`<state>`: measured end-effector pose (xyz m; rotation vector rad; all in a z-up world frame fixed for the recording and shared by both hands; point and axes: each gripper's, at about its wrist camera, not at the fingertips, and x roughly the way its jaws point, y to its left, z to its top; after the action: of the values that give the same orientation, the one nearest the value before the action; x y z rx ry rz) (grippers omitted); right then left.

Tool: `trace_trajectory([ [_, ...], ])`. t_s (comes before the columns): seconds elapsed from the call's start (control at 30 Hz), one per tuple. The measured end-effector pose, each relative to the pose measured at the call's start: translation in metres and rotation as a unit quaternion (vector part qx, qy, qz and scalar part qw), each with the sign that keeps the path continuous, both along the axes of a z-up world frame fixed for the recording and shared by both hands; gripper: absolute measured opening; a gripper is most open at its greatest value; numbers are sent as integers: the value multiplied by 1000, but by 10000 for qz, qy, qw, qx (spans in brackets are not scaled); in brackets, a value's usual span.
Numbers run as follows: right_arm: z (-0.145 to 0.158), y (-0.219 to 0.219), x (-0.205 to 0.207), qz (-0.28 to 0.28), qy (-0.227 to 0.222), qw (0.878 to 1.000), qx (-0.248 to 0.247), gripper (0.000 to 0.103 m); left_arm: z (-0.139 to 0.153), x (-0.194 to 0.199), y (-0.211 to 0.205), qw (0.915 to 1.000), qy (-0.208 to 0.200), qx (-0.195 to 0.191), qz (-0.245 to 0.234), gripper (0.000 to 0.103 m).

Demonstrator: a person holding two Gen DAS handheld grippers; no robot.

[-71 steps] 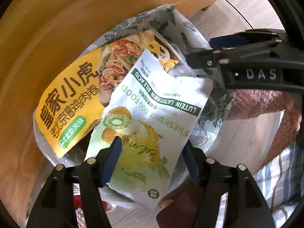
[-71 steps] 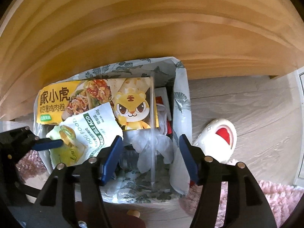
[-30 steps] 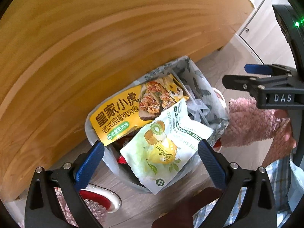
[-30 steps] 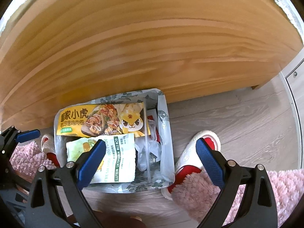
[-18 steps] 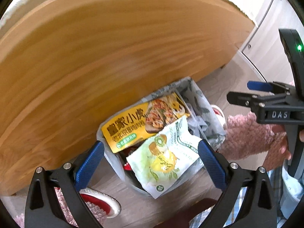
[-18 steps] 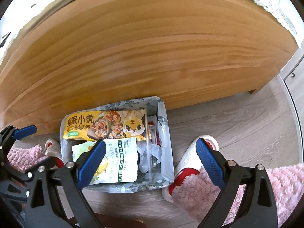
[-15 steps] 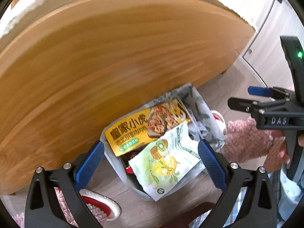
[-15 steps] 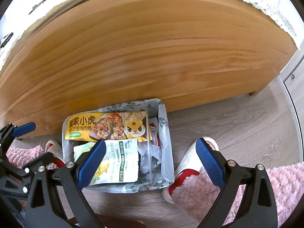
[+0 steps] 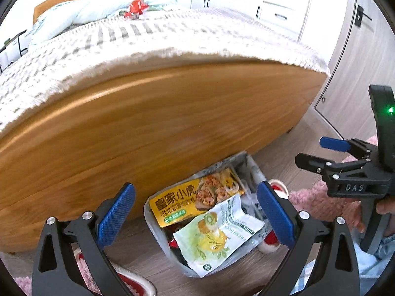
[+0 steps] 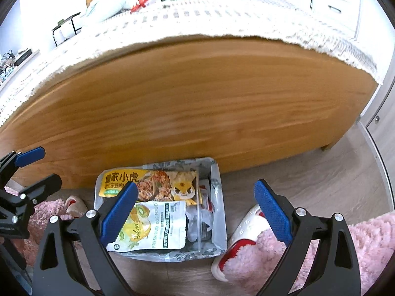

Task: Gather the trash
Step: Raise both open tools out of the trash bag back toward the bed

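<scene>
Trash sits collected in a small rectangular bin lined with a leaf-patterned plastic bag [image 10: 218, 197], which stands on the wood-grain floor directly against the honey-coloured wooden footboard of the bed [image 10: 187, 103]; that position keeps it close to the bed, where waste appears to be gathered.

Left to right in the right wrist view: the left gripper [image 10: 24, 170] enters at the frame edge, fingers parted and holding nothing. A pink fluffy slipper with a red-and-white sole [image 10: 71, 203] lies just beside the bin. Inside the bin, a yellow food packet printed with a cartoon tiger [image 10: 158, 185] leans along the footboard side, and a white-and-green dog food pouch [image 10: 158, 227] lies flat on the nearer side, its lower edge overhanging the rim. Crumpled clear and white wrappers [image 10: 202, 219] fill the right portion. A second slipper [image 10: 249, 236] rests against the bin's right corner.

The right gripper [image 10: 195, 212] hovers above the bin with jaws spread wide and empty, consistent with the pouch having been let go.

On the bed's white woven blanket [image 9: 153, 37] lies a red object [image 9: 134, 7], possibly further trash, though too blurred to confirm.
</scene>
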<state>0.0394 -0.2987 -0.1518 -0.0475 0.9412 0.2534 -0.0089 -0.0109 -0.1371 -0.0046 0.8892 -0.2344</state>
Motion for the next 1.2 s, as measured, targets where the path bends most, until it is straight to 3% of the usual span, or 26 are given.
trace_trajectory([
  [0.57, 19, -5, -11, -10, -403, 9991, 139, 91, 25, -9, 7, 9981, -484, -351, 126, 96],
  [1.2, 28, 1, -13, 66, -845, 9964, 82, 91, 33, -4, 22, 9952, -543, -652, 480, 96],
])
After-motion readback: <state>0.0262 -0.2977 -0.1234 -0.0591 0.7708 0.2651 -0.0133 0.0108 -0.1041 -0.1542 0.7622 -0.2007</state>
